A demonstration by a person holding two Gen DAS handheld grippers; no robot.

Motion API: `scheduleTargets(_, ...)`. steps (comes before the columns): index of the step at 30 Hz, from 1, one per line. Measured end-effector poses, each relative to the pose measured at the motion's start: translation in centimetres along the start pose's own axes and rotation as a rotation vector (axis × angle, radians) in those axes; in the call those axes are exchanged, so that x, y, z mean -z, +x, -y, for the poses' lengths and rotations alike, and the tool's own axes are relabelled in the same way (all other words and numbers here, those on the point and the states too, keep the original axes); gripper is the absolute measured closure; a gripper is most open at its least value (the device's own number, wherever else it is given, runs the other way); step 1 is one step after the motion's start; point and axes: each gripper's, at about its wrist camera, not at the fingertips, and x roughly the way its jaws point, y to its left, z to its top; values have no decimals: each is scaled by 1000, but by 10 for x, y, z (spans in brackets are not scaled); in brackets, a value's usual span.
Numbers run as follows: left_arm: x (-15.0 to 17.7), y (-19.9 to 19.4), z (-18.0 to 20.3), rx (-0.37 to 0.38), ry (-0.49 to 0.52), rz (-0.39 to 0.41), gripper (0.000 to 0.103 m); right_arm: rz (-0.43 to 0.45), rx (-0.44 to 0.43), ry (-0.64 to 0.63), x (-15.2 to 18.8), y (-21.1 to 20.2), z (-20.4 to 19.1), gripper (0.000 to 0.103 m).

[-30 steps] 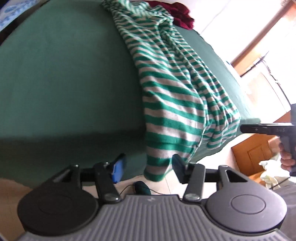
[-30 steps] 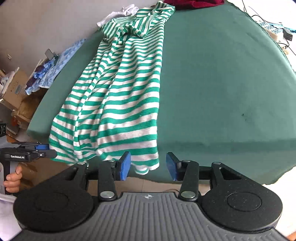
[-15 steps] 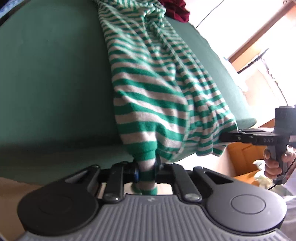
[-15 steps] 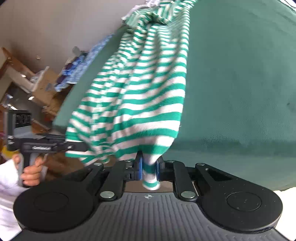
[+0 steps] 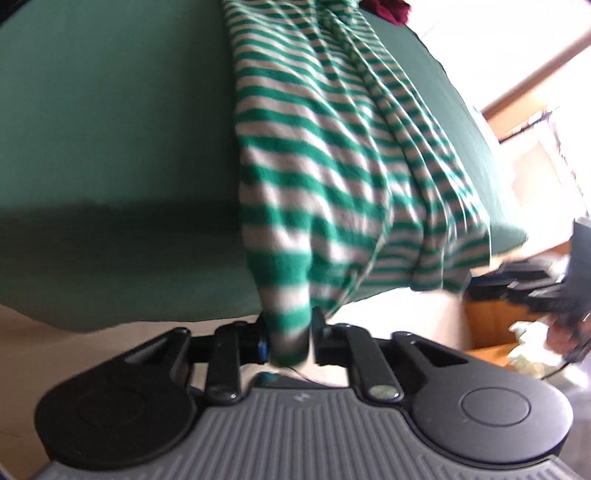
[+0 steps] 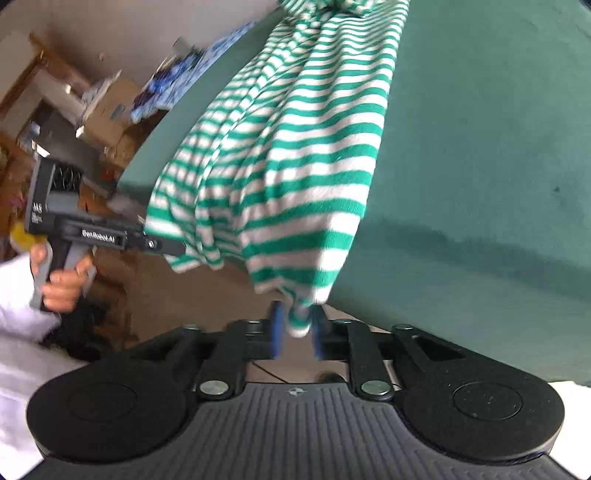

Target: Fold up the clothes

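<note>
Nearest to us, the left gripper has its fingers pinching one bottom corner of the striped shirt, and the right gripper has its fingers clamped on the other bottom corner, the cloth bunched into a narrow tongue between each pair. From both pinches the shirt runs straight away from us: its hem hangs just off the near edge of the table, which is covered in green cloth, and its long axis stretches up the tabletop toward the far side, where the collar end lies crumpled. So the shirt lies ahead of and above both sets of fingers, and each gripper is equally near its own corner. We judge that any coming fold turns on carrying these two corners forward along that axis, or on pulling back to flatten the wrinkled body; the pictures fit either. Both grippers sit low, just off the table's near edge, pointing forward and roughly level. In the right view we see the left hand wrapped round its handle. Beyond the shirt lies a dark red cloth.
</note>
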Motion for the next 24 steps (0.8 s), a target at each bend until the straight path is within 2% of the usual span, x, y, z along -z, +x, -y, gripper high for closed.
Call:
scheduleTargets(1,7,-5,4,-49,21,2,64,12,27,-35,2,-9,-2,74)
scheduleTargets(4,27,-27,18,-199,99,29,65,80,33,-122,4,-37,-17,74)
scheduleTargets(6,34,-45,30,-262,144,80,65,134,36,-161,-1,-37,-30,74)
scheduleTargets(7,33,-52,39,-271,173,116,65,153,31,-174,-4,-33,-35,73)
scheduleTargets(9,26,-61,58,-257,236,188,62,137,25,-165,-15,-10,-39,73)
scheduleTargets(11,12,-56,73,-215,292,215,37,95,75,-152,-22,15,-45,73)
scheduleTargets(12,6,-53,79,-194,320,224,35,86,87,-140,-23,23,-47,73)
scheduleTargets(14,-7,-42,89,-182,351,221,39,69,115,-106,-26,38,-49,70)
scheduleTargets(15,-11,-37,91,-181,360,217,40,71,139,-67,-27,43,-49,63)
scheduleTargets(18,-15,-37,88,-140,365,219,39,87,196,37,-29,51,-48,62)
scheduleTargets(19,-15,-37,87,-123,365,219,36,94,212,63,-29,52,-48,75)
scheduleTargets(20,-16,-36,85,-111,369,214,35,101,221,81,-28,52,-49,83)
scheduleTargets(21,-17,-34,83,-102,378,204,35,107,213,81,-27,48,-51,98)
scheduleTargets(24,-20,-36,75,-64,394,183,32,125,189,80,-22,35,-58,100)
